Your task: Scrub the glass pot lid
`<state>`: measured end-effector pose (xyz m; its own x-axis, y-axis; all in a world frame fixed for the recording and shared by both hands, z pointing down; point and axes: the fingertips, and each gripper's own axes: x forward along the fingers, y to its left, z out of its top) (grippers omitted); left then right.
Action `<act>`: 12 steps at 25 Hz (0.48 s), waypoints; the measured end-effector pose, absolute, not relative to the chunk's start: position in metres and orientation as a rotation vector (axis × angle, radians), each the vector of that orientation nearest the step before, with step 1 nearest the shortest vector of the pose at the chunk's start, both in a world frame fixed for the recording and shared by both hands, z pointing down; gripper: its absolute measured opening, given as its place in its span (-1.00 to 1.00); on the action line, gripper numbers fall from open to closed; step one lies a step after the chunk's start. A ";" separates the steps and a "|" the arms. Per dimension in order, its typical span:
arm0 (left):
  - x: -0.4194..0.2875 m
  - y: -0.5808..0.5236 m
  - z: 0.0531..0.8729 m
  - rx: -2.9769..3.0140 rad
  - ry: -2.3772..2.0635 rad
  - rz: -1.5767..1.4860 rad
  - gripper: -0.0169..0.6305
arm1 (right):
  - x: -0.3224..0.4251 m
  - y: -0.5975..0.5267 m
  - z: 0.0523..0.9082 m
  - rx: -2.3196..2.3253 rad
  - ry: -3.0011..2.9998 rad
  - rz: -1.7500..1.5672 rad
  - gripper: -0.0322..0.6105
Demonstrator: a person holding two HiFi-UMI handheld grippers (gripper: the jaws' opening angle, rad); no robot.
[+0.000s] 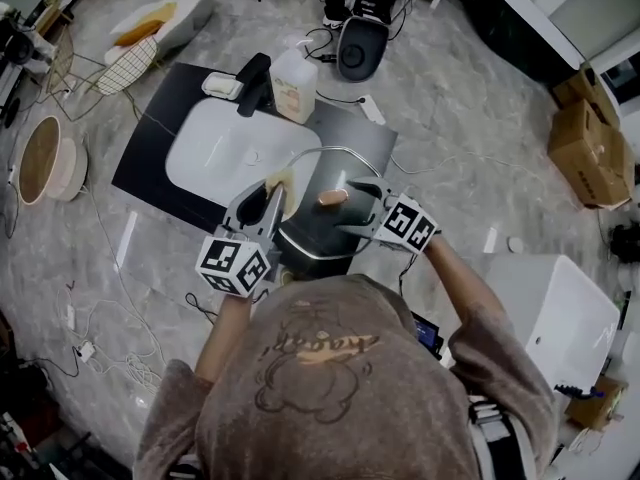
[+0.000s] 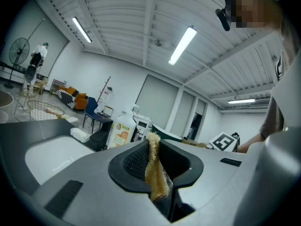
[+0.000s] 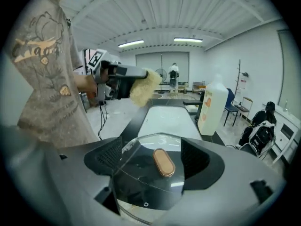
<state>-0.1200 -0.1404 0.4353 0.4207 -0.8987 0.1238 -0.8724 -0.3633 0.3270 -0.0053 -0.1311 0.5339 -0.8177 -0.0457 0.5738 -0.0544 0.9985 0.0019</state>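
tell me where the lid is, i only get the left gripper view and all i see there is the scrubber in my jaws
Observer: The right gripper view shows the glass lid between the right gripper's jaws, knob up. Those jaws stand wide apart, with neither pad visibly pressing the glass.
Operator: ok and where's my scrubber next to it
Observer: The head view puts the scrubber, pinched in the left gripper, at the rim of the lid on your left side. I cannot tell whether the two touch.
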 end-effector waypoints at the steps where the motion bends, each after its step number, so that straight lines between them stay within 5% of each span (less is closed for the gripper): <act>1: -0.121 -0.140 0.436 2.337 -1.526 -0.105 -0.72 | -0.007 -0.133 0.543 0.040 -2.504 -0.001 0.26; 12: -0.143 -0.133 0.439 2.269 -1.612 -0.091 -0.72 | -0.026 -0.146 0.610 -0.210 -2.321 -0.135 0.05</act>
<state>-0.1431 -0.1335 0.4395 0.3489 -0.9250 0.1506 -0.9022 -0.2880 0.3211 -0.0260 -0.1462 0.6105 -0.6781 0.1094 0.7268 0.1927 0.9807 0.0321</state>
